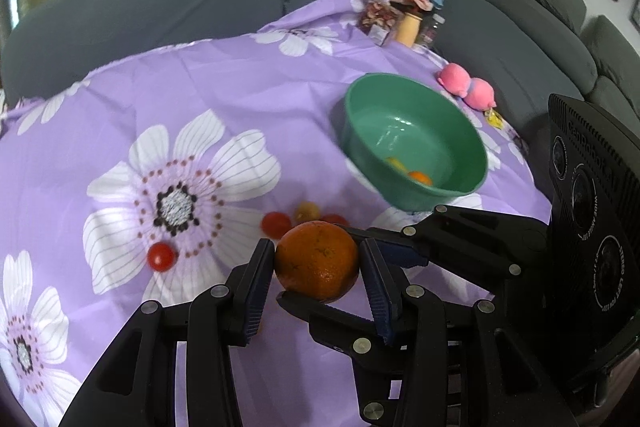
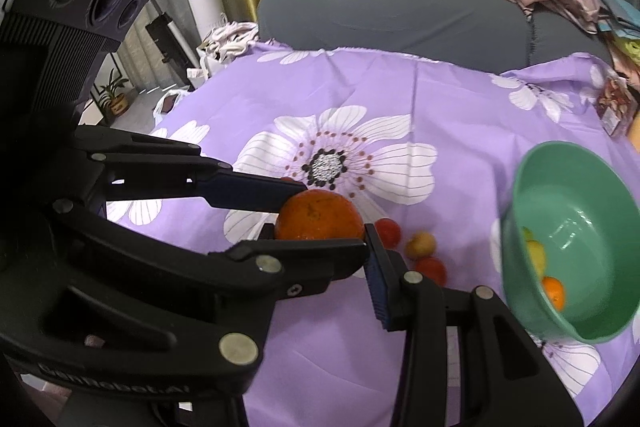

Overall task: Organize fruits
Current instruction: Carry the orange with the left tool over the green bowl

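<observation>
Gripping round orange (image 1: 317, 259) — no long axis.

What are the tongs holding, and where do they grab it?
Both tongs, left and right, pinch one big orange together. Their pads press its sides around the middle, crosswise to each other.

orange (image 1: 316, 259) above cloth (image 1: 224, 99) | tomatoes (image 1: 276, 224) behind it | bowl (image 1: 360, 99) right, fruit inside
</observation>
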Demonstrator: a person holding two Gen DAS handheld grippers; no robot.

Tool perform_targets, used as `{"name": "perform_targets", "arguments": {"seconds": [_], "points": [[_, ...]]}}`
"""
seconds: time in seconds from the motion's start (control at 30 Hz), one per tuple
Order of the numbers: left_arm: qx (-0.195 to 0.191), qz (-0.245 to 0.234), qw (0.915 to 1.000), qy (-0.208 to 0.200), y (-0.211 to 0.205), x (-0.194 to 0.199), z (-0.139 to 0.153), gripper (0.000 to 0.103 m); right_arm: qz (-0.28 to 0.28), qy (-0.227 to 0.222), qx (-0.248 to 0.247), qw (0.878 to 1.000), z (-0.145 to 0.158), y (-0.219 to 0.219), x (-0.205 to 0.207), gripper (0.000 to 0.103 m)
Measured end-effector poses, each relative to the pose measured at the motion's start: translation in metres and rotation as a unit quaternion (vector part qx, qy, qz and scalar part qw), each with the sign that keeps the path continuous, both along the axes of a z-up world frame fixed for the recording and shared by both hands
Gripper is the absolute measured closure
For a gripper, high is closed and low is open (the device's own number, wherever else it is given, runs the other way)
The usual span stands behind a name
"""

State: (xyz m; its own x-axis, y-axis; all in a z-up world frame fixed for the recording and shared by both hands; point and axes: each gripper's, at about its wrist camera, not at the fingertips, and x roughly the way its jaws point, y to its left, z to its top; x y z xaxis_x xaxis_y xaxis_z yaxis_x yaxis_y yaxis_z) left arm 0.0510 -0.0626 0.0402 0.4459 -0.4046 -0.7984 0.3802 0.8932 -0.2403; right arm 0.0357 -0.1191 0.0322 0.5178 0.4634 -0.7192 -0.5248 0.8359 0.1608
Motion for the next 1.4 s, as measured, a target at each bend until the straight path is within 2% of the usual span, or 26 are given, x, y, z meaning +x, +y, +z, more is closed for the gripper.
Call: {"name": "perform_targets", "arguments": {"seconds": [0.43,0.77,1.0,1.4], "points": [[0.013,-0.052,0.9982,-0.029,-0.057,0.013,0.02,0.058,-0.059,-0.029,0.01,0.998,0.019,-0.056,0.005,0.06],[0.013,-0.102,0.9942,-0.033,-0.109,0.034,0.022,0.058,-0.121,-0.032,0.019,0.992,0.017,-0.107,0.019,0.06],[0.004,-0.13,0.9912,-0.026,-0.137,0.047,0.018,0.058,-0.152,-0.028,0.022,0.988,0.011,-0.135,0.028,0.06],[-0.002,-0.141,0.9898,0.02,-0.167,0.073,-0.01,0.058,-0.176,0.009,0.023,0.984,-0.017,-0.162,0.048,0.06]]}}
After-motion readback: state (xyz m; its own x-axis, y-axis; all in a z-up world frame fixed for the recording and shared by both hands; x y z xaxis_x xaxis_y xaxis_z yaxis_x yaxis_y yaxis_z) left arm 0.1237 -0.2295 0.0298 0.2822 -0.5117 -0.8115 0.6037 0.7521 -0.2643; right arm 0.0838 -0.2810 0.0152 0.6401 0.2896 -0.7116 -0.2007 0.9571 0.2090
